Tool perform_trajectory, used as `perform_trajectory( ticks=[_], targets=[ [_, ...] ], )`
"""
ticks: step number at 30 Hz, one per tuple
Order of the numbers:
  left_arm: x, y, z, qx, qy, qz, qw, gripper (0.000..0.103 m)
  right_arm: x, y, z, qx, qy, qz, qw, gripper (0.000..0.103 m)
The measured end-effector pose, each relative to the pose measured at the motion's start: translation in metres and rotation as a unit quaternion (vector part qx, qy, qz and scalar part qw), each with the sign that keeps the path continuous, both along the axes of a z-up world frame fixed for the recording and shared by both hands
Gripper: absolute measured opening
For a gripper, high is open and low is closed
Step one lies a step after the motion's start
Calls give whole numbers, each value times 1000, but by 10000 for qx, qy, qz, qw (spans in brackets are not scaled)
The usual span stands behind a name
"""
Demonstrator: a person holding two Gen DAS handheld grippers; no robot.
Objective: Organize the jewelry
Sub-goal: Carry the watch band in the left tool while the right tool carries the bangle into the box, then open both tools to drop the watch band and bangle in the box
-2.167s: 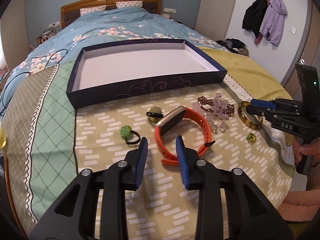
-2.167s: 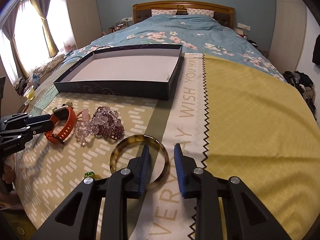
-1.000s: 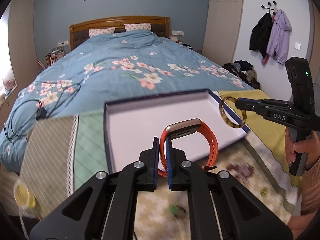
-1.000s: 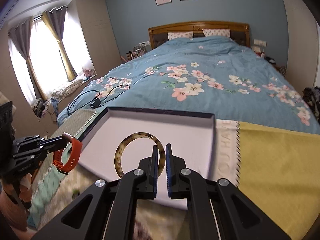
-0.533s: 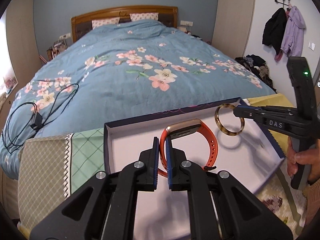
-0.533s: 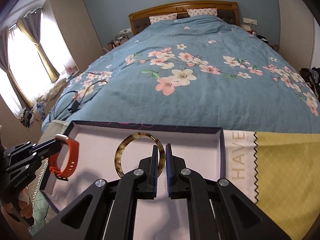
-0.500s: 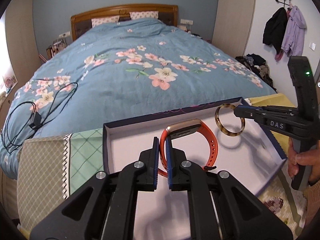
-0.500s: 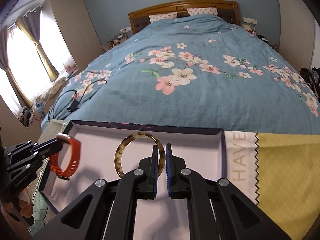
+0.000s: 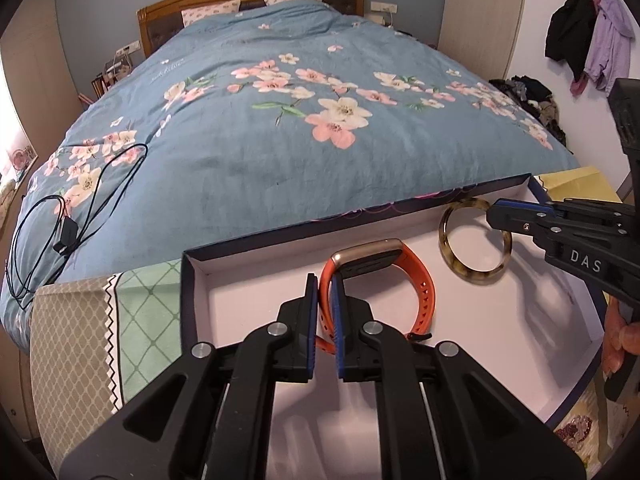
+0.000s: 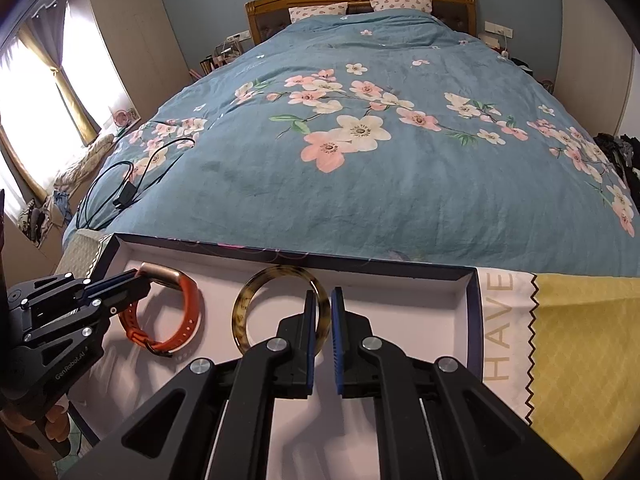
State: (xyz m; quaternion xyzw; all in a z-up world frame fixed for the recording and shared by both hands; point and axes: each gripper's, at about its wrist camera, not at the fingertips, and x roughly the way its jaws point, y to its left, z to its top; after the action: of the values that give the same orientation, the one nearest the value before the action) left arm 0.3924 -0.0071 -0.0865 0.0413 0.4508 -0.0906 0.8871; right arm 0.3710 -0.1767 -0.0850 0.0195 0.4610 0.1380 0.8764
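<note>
The left gripper [image 9: 325, 292] clamps the orange smartwatch [image 9: 416, 280] above the tray [image 9: 192, 280], near its far-left corner. The right gripper [image 10: 320, 312] pinches the tortoiseshell bangle [image 10: 244, 304] near the tray's far edge.

Home bedroom: bed [image 10: 360, 140], hanging coats [image 9: 588, 36]

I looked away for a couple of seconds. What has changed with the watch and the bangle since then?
The left gripper closed on the orange watch and the right gripper on the tortoiseshell bangle; both were lifted off the patterned cloth and carried over the open box, where they now hang low. The box and the bed stayed put.
</note>
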Motion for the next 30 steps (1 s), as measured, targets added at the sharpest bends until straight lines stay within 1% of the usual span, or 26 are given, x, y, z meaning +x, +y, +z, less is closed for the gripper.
perform_trajectory(
  ticks=[3, 5, 7, 8, 9, 11, 13, 15, 16, 18, 20, 21, 25, 28, 30],
  targets=[
    [4, 0, -2, -14, 82, 65, 9999, 8, 0, 1, -1, -22, 19, -8, 10000, 6],
    [4, 1, -2, -33, 89, 69, 9999, 14, -2, -2, 2, 5, -65, -94, 9999, 9],
    [1, 3, -1, -59, 66, 104, 9999, 28, -6, -6, 6, 89, -142, -99, 9998, 12],
    [-2, 4, 0, -78, 49, 131, 9999, 31, -12, -8, 10, 115, -225, -75, 9997, 13],
    [-8, 7, 2, -74, -57, 233, 9997, 31, -19, -10, 15, 122, -326, -41, 9994, 15],
    [-25, 9, 9, -59, -310, 182, 9993, 32, -38, -14, 26, 250, -541, 154, 9981, 18],
    [-44, 11, 18, -104, -529, 107, 9985, 36, -66, -17, 39, 311, -792, 464, 9953, 29],
    [-67, 13, 28, -189, -760, 28, 9969, 37, -89, -17, 45, 274, -953, 745, 9923, 34],
    [-78, 15, 32, -233, -849, -9, 9961, 42, -106, -18, 47, 258, -1006, 931, 9902, 35],
    [-104, 18, 40, -375, -1025, -87, 9940, 45, -127, -20, 46, 155, -1034, 1164, 9877, 35],
    [-128, 21, 45, -453, -1152, -149, 9922, 48, -149, -25, 41, 128, -1000, 1329, 9860, 35],
    [-144, 22, 48, -543, -1211, -214, 9909, 51, -159, -28, 37, 143, -950, 1366, 9860, 35],
    [-197, 22, 47, -650, -1310, -404, 9884, 54, -191, -39, 21, 137, -744, 1472, 9862, 35],
    [-221, 17, 39, -529, -1329, -514, 9884, 55, -208, -42, 10, 201, -614, 1559, 9857, 35],
    [-233, 13, 32, -510, -1264, -562, 9891, 55, -216, -38, 6, 161, -597, 1629, 9847, 35]
  ],
)
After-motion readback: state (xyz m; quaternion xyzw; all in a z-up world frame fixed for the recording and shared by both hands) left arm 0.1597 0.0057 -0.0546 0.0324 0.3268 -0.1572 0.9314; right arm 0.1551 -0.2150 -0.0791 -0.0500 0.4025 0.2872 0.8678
